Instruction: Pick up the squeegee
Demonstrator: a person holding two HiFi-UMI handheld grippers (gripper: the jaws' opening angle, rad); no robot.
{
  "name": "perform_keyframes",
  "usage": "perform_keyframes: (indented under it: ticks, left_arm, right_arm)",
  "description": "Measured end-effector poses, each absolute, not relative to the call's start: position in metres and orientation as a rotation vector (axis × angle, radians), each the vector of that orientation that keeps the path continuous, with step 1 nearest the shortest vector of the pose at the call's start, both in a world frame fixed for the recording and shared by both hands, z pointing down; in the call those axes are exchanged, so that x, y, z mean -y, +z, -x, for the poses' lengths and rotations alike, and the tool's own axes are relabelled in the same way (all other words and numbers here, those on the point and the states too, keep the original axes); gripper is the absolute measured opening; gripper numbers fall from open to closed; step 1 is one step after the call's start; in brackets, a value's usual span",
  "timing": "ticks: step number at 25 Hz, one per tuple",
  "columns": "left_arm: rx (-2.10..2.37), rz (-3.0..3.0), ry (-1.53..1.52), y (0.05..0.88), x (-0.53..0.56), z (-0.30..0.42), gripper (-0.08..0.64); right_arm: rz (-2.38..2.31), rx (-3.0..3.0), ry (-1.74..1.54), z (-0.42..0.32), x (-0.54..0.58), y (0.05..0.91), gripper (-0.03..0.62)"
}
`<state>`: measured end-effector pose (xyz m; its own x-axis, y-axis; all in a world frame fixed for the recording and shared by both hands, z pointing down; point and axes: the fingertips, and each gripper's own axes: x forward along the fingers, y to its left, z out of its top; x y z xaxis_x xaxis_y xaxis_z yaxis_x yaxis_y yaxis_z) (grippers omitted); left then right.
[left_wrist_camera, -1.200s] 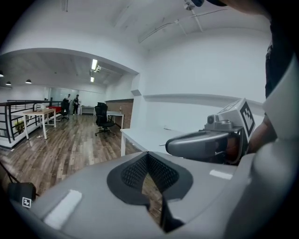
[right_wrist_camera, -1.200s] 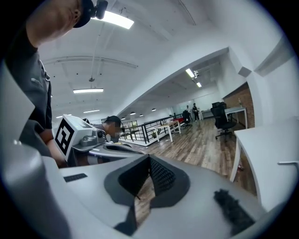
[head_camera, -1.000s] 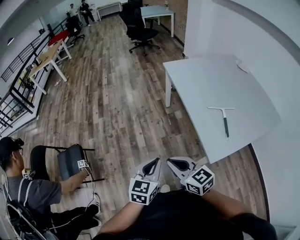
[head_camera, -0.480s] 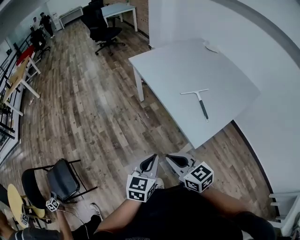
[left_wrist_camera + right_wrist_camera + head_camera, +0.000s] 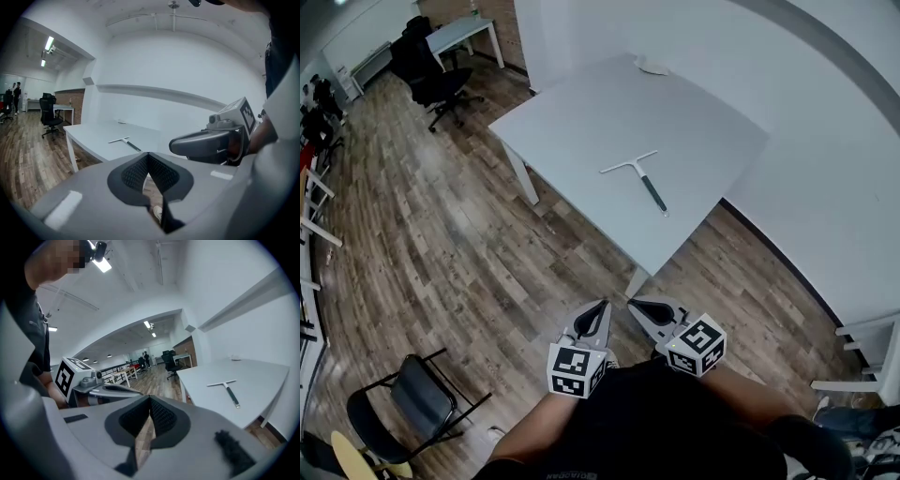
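A squeegee (image 5: 638, 178) with a pale crossbar and dark handle lies flat on the white table (image 5: 581, 122), handle toward the near edge. It also shows small in the left gripper view as the squeegee (image 5: 125, 142) and in the right gripper view as the squeegee (image 5: 227, 389). My left gripper (image 5: 599, 312) and right gripper (image 5: 636, 307) are held side by side close to my body, well short of the table. Both are shut with nothing between the pads, as the left gripper (image 5: 148, 157) and the right gripper (image 5: 150, 401) show.
Wood floor lies between me and the table. A small white object (image 5: 652, 66) sits at the table's far edge by the white wall. A black folding chair (image 5: 417, 398) stands at lower left, an office chair (image 5: 431, 75) and desk at upper left.
The view has swung so the table and squeegee now sit ahead and centred, closer than before. Both grippers stay together near my body, still shut. The seated person has left the view.
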<state>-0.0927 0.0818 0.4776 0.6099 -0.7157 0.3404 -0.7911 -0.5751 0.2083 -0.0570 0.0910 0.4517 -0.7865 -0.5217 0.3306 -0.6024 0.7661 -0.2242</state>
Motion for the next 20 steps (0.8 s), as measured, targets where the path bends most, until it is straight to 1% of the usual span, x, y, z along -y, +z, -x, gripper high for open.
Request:
perform_keyframes:
  ticks: [10,20]
  left_arm:
    - [1.029,-2.605,0.369,0.473,-0.066,0.026,0.008]
    - [0.976,-2.61,0.403,0.481,-0.056,-0.002,0.008]
  right_arm:
    - [-1.089,2.655,0.501,-0.009,-0.085,0.452,0.006]
    - [-1.162,2.632,0.546,-0.042,-0.072,0.458,0.006]
